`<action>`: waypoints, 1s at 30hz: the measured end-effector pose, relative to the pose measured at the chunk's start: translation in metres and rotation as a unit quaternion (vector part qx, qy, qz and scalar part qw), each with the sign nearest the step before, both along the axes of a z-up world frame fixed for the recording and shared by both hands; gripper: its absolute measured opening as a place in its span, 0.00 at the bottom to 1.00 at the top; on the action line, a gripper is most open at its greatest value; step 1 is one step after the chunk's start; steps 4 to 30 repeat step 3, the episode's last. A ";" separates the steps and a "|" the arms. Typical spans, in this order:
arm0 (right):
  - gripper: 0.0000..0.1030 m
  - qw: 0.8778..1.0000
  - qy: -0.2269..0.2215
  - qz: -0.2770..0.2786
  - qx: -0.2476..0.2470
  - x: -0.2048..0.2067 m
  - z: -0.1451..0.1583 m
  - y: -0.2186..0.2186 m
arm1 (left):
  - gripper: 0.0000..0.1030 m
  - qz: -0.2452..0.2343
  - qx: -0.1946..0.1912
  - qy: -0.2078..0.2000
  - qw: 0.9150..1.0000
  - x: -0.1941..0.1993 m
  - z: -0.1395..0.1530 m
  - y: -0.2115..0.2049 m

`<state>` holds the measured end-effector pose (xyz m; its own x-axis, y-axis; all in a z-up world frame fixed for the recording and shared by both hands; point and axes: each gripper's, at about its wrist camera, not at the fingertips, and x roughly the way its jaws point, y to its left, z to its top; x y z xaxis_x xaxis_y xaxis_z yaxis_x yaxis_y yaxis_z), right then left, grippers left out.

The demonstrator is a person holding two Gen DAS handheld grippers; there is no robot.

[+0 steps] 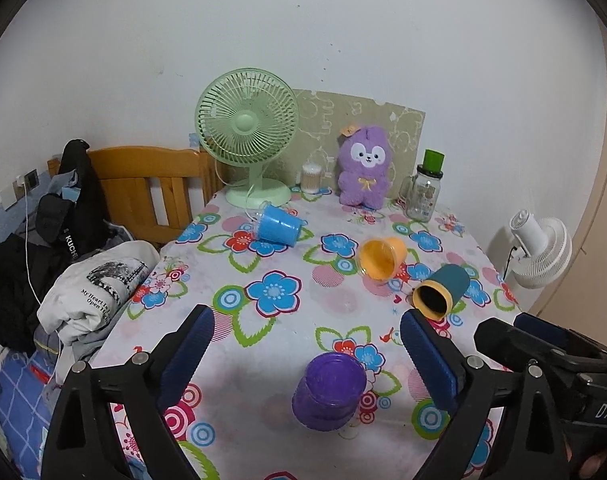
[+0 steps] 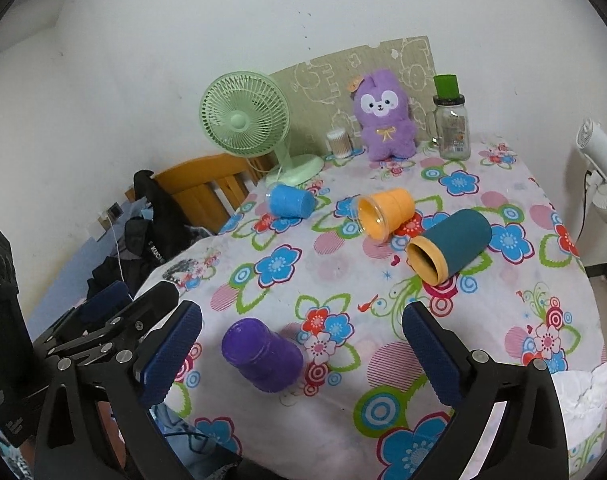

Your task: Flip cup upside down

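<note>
A purple cup [image 1: 329, 390] stands upside down near the front edge of the flowered table, below and between my left gripper's [image 1: 307, 354] open fingers; it also shows in the right wrist view [image 2: 263, 356]. A teal cup with a yellow rim [image 1: 443, 290] [image 2: 449, 242], an orange cup [image 1: 381, 258] [image 2: 385, 212] and a blue cup [image 1: 279, 225] [image 2: 291, 200] lie on their sides further back. My right gripper [image 2: 303, 350] is open and empty above the front of the table, with the purple cup just inside its left finger.
At the back stand a green fan [image 1: 247, 128], a purple plush toy [image 1: 365, 170], a jar of cotton swabs [image 1: 311, 178] and a glass bottle with a green cap [image 1: 425, 188]. A pile of clothes [image 1: 87, 292] lies left of the table. A white fan [image 1: 541, 252] stands at the right.
</note>
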<state>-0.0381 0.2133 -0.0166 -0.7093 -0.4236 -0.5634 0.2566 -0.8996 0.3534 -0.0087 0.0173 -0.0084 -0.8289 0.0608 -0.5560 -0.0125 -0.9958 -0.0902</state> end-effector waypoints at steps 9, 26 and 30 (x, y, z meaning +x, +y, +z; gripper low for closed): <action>0.99 1.000 0.000 0.001 -0.001 0.000 0.000 0.000 | 0.93 0.001 0.001 0.004 1.000 0.002 0.001 -0.001; 0.99 1.000 0.000 0.001 -0.001 0.000 0.000 0.000 | 0.93 0.001 0.001 0.004 1.000 0.002 0.001 -0.001; 0.99 1.000 0.000 0.001 -0.001 0.000 0.000 0.000 | 0.93 0.001 0.001 0.004 1.000 0.002 0.001 -0.001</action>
